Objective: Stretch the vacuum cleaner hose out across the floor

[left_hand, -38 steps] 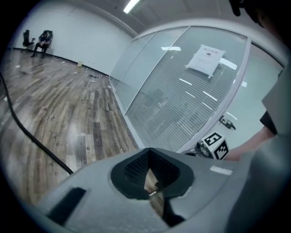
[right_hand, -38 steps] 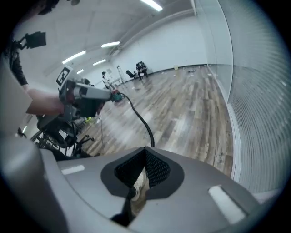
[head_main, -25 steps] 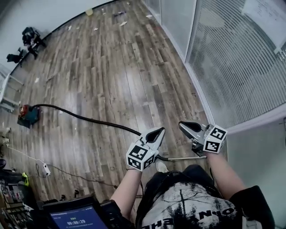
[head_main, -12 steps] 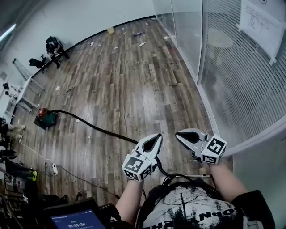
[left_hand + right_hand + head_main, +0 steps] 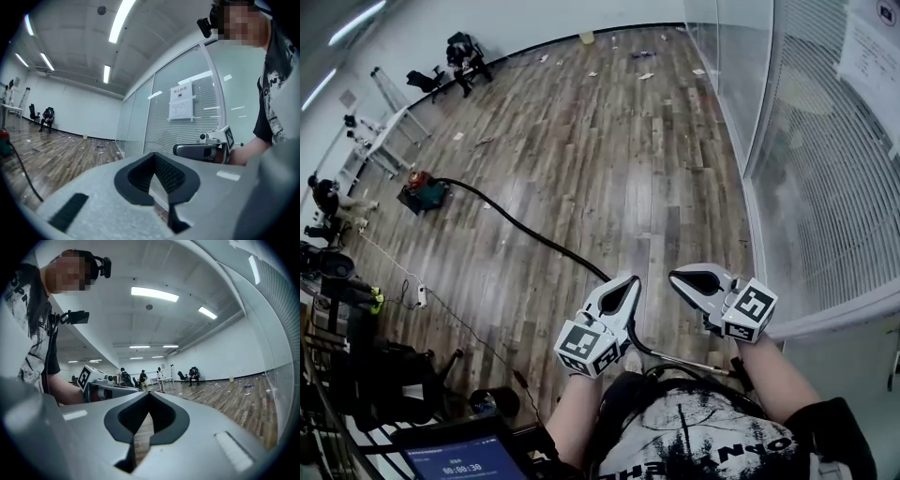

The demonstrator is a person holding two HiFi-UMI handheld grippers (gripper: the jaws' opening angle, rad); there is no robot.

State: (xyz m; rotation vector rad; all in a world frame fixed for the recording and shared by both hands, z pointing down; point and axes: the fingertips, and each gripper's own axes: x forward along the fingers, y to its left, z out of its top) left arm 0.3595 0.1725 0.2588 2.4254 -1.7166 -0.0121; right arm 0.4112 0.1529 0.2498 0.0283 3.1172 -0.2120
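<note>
Both tools are closed and empty, the left tool (image 5: pixel 629 282) just beside the right tool (image 5: pixel 678 277). The vacuum cleaner hose (image 5: pixel 525 228) lies on the floor (image 5: pixel 609 141), running from beneath the left tool's tip, far off to its left, to the vacuum cleaner (image 5: pixel 422 192).

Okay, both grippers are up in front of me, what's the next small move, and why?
Probably open the left gripper and lower it to the hose near your feet. Both it and the right gripper are shut and empty, and the hose curves along the floor from the vacuum cleaner.
</note>
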